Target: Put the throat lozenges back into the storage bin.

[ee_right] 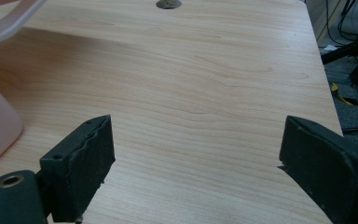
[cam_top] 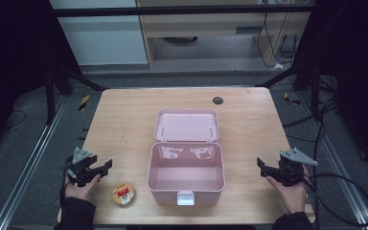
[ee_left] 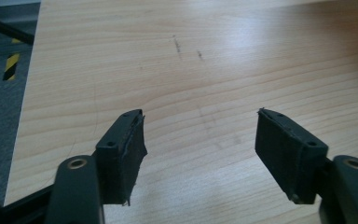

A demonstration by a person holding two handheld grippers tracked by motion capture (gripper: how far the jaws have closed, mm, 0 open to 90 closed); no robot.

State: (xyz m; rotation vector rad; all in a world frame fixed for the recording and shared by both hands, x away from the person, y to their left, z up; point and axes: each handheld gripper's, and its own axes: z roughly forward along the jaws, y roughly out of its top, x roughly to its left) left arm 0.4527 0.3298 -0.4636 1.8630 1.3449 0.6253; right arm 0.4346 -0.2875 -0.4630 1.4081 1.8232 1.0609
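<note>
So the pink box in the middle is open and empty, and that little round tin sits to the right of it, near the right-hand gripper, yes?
Not quite. The pink box is open and looks empty, but the round tin sits on the person's left of it, near the left gripper, not the right gripper. The high view shows this.

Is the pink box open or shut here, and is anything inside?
Open and empty: the pink box has its lid folded back flat behind it, and its bare pink floor shows.
</note>
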